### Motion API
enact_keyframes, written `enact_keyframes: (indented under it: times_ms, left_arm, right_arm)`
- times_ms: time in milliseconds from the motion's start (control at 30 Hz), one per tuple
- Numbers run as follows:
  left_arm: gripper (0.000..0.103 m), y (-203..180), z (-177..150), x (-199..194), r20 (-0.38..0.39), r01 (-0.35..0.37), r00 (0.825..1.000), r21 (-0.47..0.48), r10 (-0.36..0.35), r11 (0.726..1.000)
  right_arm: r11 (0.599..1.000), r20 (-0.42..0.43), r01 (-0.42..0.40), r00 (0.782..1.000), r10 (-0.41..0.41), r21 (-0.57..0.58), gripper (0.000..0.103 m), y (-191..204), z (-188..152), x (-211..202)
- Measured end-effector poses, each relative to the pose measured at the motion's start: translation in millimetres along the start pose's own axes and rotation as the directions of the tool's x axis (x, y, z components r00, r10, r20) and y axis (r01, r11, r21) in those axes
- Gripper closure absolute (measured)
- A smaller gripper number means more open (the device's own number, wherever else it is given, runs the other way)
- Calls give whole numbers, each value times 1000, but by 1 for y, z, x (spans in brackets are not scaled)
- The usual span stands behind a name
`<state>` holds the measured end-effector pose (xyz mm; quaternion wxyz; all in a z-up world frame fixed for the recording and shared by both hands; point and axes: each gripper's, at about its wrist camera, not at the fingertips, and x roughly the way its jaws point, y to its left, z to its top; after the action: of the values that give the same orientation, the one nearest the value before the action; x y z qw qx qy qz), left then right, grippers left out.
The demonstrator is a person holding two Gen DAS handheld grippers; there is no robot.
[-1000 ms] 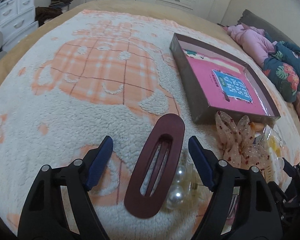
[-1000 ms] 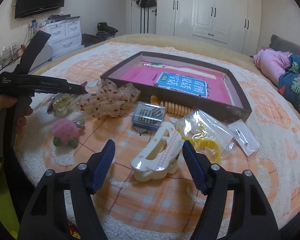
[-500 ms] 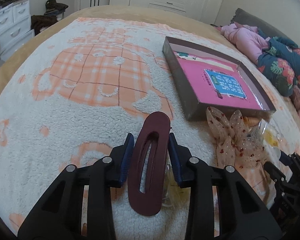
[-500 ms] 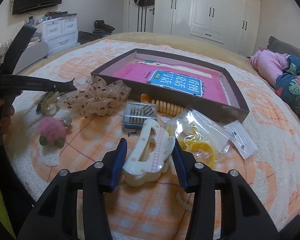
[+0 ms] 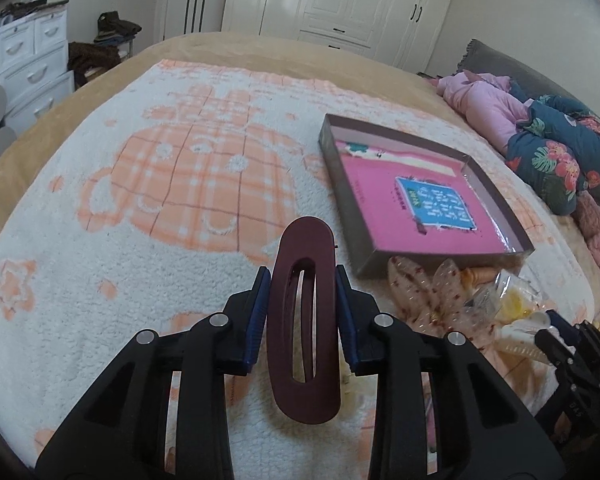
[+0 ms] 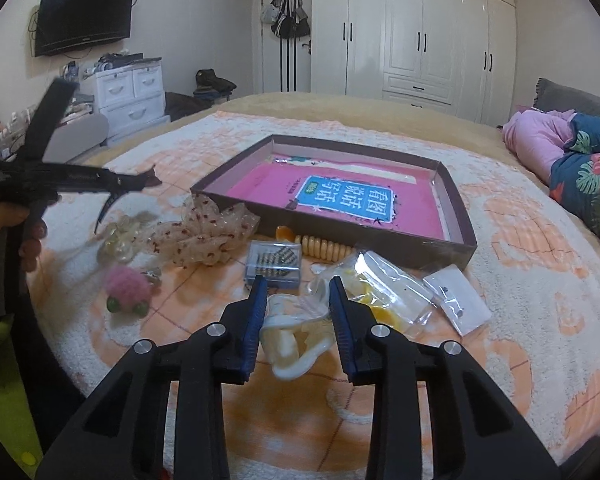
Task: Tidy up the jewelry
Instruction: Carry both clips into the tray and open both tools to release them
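Two grippers each hold a hair clip over the fleece blanket (image 5: 148, 264). The left gripper (image 5: 303, 300) has its blue pads (image 5: 257, 312) pressed against both long sides of a maroon oval hair clip (image 5: 305, 320), which stands up between them and reaches forward past the fingertips. In the right wrist view the same gripper (image 6: 146, 178) appears at the left, held in the person's hand (image 6: 14, 232) above a clear beaded ornament (image 6: 122, 236).

The right gripper (image 6: 298, 306) is clamped on a cream claw clip (image 6: 294, 340); the clip looks blurred, so whether it touches the blanket is hard to say. Just ahead of it lie a small clear case of hairpins (image 6: 274, 262), a crinkled plastic bag with yellow pieces (image 6: 384, 296) and a flat white sachet (image 6: 458, 300). To the left sit a pink pompom clip with green beads (image 6: 128, 290) and a sheer dotted bow (image 6: 208, 234). A tan ribbed comb (image 6: 326, 246) lies against the near wall of the shallow brown tray (image 6: 458, 210), whose floor shows a pink sheet with a blue label. The tray sits farther up the blanket, well apart from the maroon clip and nearer the cream one. Folded pink and floral bedding (image 5: 540, 140) lies at the right edge of the bed.
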<state>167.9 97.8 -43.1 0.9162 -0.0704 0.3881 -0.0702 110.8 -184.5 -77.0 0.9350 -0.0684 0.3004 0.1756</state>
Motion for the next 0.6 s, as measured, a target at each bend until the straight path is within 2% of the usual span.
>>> enact_keyframes:
  times_ms: [333, 600]
  left_arm:
    - [79, -29, 21, -6, 36, 51, 998, 33, -52, 998]
    - [79, -57, 41, 0, 48, 92, 994, 67, -95, 994]
  right_arm:
    - [999, 37, -35, 999, 34, 22, 73, -6, 1, -9]
    - [999, 95, -15, 995, 10, 45, 73, -22, 14, -20]
